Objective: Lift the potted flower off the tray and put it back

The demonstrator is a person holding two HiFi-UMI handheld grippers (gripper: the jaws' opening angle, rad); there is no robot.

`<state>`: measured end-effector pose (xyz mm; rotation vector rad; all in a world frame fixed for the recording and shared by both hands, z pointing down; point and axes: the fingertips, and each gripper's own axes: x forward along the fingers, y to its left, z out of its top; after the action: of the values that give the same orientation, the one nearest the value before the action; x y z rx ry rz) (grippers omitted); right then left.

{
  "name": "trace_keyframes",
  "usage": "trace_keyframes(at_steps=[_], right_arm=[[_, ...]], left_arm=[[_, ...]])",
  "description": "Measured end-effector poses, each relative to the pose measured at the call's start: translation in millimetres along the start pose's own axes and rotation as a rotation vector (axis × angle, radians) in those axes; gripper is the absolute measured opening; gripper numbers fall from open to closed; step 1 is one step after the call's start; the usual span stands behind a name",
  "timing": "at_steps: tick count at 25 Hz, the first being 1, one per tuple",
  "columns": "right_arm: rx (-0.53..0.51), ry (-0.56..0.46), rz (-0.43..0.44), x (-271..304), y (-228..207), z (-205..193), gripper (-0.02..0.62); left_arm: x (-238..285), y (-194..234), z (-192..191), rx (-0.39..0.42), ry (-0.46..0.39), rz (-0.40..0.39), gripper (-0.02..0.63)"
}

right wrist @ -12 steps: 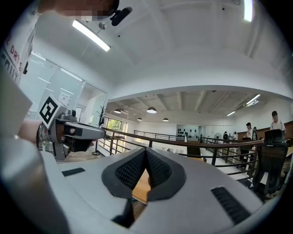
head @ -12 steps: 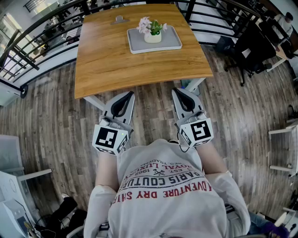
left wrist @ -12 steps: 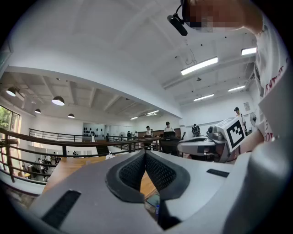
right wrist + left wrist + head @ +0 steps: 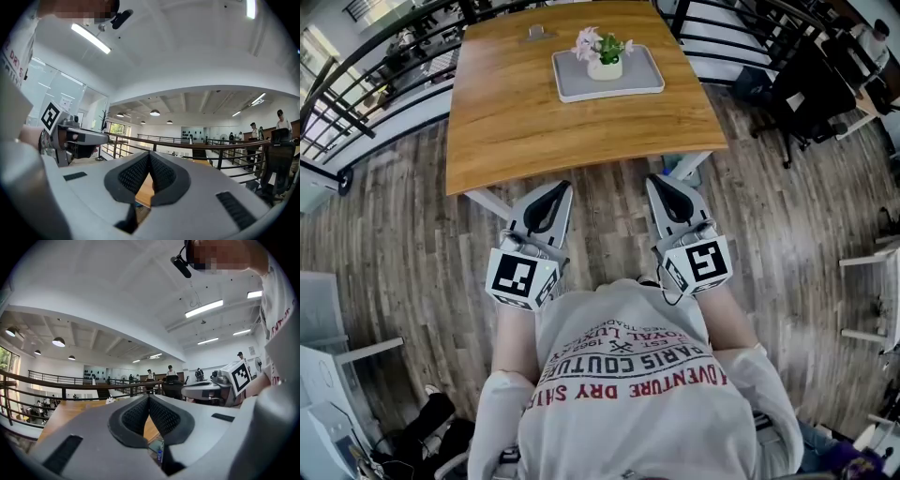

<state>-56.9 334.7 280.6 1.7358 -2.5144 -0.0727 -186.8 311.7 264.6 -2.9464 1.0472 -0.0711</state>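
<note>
Potted flower (image 4: 602, 54) upright on tray (image 4: 647, 82) near far edge of table (image 4: 534, 122); left gripper (image 4: 560, 189) and right gripper (image 4: 657, 182), jaws closed and empty, short of near edge.

Wood-plank floor (image 4: 394, 225), black railing (image 4: 356, 84), white ceiling (image 4: 117, 296), strip lights (image 4: 204, 308).

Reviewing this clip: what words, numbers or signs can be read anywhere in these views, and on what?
"PARIS COUTU": upside down on the person's shirt.
"DVENTURE DRY": same shirt, ends cut off.
"EST. 1962": same shirt, small, uncertain.
Other shirt lines: too blurred to read.
Marker cubes: square patterns, no letters.
</note>
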Motion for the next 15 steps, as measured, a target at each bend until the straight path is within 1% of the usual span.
trace_keyframes(at_steps=[3,6,7,8,9,10,12,15], right_arm=[[0.025,-0.036,0.005,0,-5,3,0.027],[0.005,-0.032,0.037,2,-10,4,0.029],[-0.001,-0.028,0.045,4,-13,5,0.045],[-0.003,-0.026,0.050,6,-17,6,0.113],[-0.005,-0.026,0.055,8,-20,7,0.233],[-0.008,-0.027,0.055,10,-23,8,0.310],[-0.018,-0.030,0.044,16,-30,10,0.371],[-0.008,-0.023,0.043,27,-39,5,0.406]], left_arm=[[3,1,-2,-0.007,-0.001,-0.003,0.014],[7,4,-6,-0.016,0.000,-0.004,0.014],[8,5,-6,-0.019,0.000,-0.002,0.014],[9,6,-7,-0.023,-0.001,-0.001,0.014],[10,7,-7,-0.027,-0.002,0.000,0.014],[12,8,-7,-0.030,-0.003,0.001,0.014],[16,11,-7,-0.033,-0.002,0.005,0.014],[25,16,-9,-0.034,0.002,0.012,0.014]])
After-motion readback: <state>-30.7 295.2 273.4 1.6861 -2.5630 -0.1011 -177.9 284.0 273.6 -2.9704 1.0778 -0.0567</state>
